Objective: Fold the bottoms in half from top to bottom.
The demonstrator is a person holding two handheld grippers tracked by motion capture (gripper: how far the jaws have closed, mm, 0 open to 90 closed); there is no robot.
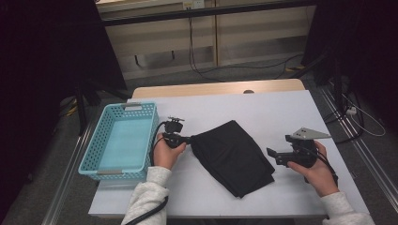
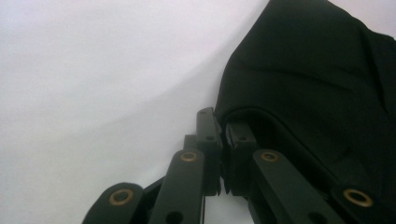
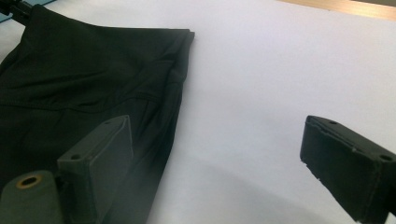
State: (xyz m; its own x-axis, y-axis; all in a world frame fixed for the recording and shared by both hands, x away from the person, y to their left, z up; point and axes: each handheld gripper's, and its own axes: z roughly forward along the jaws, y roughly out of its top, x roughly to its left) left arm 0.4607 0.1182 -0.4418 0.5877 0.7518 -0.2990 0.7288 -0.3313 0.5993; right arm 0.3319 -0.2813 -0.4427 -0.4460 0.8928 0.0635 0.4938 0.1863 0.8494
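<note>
Two grippers in use: left gripper [image 1: 189, 139] pinches the left corner of the folded black cloth [image 1: 232, 157] mid-table; right gripper [image 1: 273, 155] spread wide, just beside its right edge

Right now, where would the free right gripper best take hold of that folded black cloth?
Probably the cloth's near right edge, coming in level from the right. The open right gripper already faces that stacked fold, which lies flat on the table. The left gripper is shut on the opposite corner.

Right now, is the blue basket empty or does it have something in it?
Empty. The high view shows the blue basket with a bare floor; the black cloth lies outside it on the table.
</note>
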